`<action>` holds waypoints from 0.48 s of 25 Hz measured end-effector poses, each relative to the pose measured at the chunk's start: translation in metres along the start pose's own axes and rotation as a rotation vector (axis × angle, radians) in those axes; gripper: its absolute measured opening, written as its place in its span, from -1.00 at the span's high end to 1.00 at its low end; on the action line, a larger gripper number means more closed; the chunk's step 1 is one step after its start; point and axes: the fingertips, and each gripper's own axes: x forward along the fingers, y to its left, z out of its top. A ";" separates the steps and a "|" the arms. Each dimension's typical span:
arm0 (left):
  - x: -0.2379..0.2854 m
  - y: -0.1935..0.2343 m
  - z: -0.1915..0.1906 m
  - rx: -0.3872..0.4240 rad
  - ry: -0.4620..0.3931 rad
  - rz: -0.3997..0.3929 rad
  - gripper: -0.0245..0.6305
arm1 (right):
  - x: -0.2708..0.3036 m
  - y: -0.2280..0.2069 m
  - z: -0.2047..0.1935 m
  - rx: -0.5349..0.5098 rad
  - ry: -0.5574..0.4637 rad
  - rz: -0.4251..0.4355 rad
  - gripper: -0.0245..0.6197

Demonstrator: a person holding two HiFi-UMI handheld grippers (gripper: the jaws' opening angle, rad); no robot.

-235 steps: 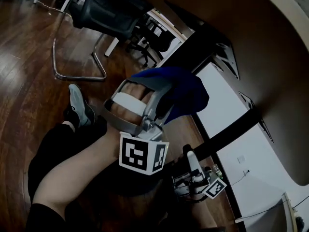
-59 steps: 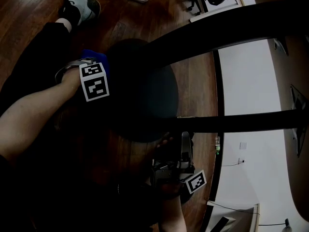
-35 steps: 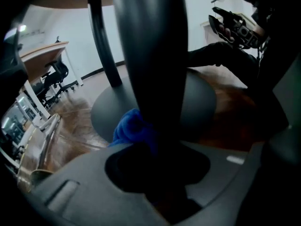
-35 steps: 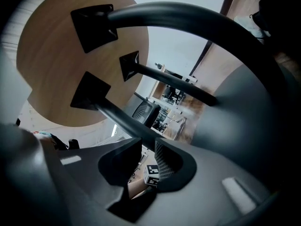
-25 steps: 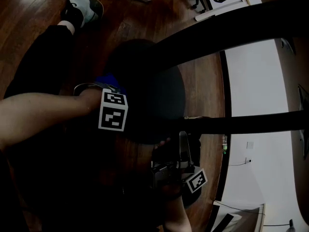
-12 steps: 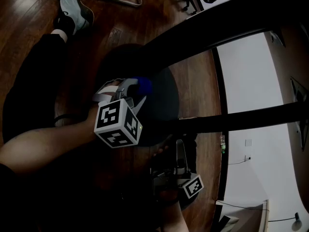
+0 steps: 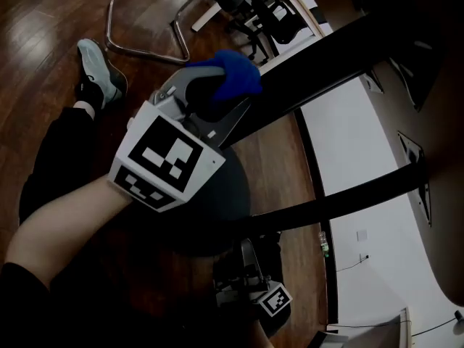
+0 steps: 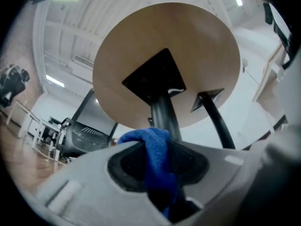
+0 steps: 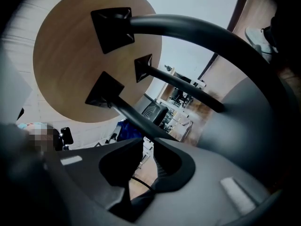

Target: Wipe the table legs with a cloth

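The left gripper (image 7: 210, 104) has its jaws clamped on the blue cloth (image 7: 232, 75), raised just beside a dark slanting table leg (image 7: 326, 53) (whether they touch is unclear). Further right, low over the wooden floor (image 7: 43, 35), the right gripper (image 7: 249, 281) is closing its jaws with nothing between them.

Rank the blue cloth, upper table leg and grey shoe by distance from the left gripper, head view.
1. blue cloth, clamped in the jaws of the left gripper.
2. upper table leg, just beside the cloth on its right.
3. grey shoe, on the floor at far left.
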 end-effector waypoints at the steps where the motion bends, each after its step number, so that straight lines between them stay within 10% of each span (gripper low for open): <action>1: 0.012 0.004 0.015 -0.034 -0.030 -0.032 0.56 | 0.001 0.001 -0.001 -0.003 0.000 0.003 0.70; 7: 0.034 -0.026 0.102 -0.230 -0.230 -0.314 0.56 | -0.002 0.001 -0.002 -0.006 -0.019 -0.010 0.70; 12: -0.010 -0.031 -0.075 -0.130 0.088 -0.089 0.56 | -0.002 -0.005 -0.003 0.003 -0.008 -0.022 0.70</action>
